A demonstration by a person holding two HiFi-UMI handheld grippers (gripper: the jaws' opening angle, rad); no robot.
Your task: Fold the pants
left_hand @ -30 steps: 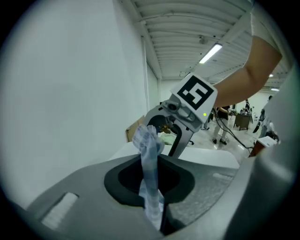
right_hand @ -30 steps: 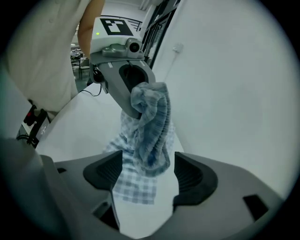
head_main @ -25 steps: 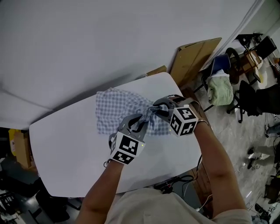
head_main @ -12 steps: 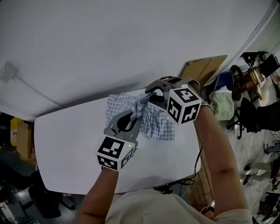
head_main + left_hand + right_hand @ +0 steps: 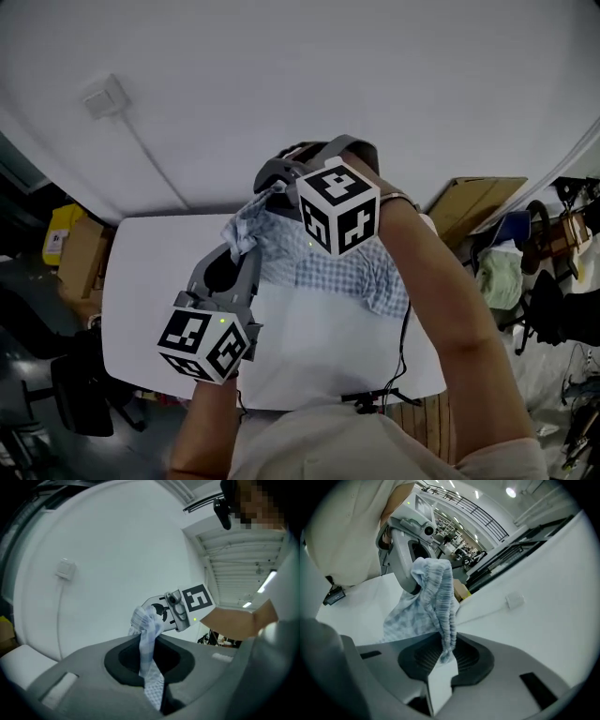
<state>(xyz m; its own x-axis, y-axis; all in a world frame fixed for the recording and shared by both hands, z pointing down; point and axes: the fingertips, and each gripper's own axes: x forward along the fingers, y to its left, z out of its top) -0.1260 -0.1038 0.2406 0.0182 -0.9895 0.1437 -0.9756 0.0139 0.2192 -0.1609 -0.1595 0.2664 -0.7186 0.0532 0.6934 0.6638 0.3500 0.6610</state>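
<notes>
Our arms reach forward over the white table (image 5: 141,281), the right forearm held higher than the left. The checked pants (image 5: 328,270) hang from both tools and drape toward the tabletop beneath them. The right gripper (image 5: 269,187) pinches a bunched edge of the cloth, and just below it the left gripper (image 5: 240,246) clamps tight on the same bunch.

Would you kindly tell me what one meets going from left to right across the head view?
Yellow object → cardboard box → left gripper → right gripper → leaning cardboard sheet → green cloth. The pants, gripped by both, overlap them and are left out.
</notes>
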